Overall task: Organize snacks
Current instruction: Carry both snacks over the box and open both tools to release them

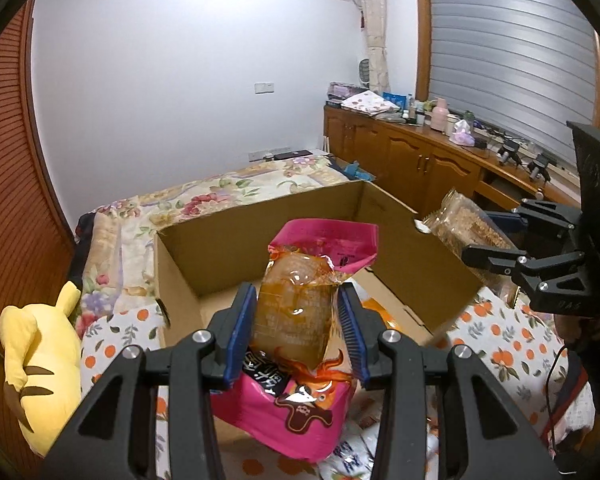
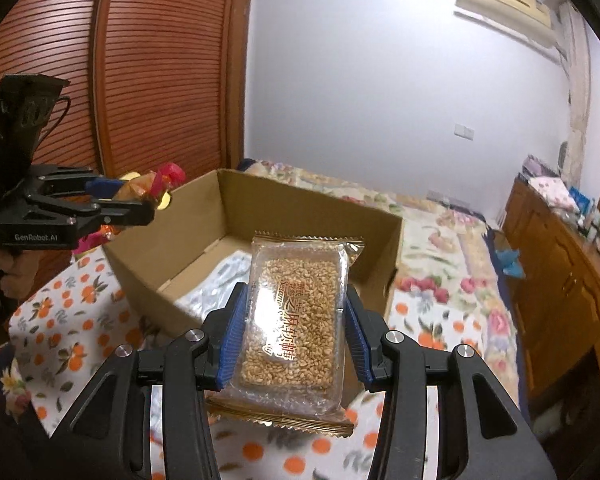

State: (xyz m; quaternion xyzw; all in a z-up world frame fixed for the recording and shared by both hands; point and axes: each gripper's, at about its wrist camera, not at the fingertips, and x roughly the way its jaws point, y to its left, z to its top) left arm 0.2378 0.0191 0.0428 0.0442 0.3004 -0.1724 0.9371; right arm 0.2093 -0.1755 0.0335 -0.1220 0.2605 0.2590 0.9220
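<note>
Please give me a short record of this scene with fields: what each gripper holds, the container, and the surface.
left gripper: shut on pink snack bag and an orange packet
right gripper: shut on sesame candy pack
container: open cardboard box, ahead of both grippers
surface: bed cover with orange-fruit print
beside box: yellow plush toy
</note>
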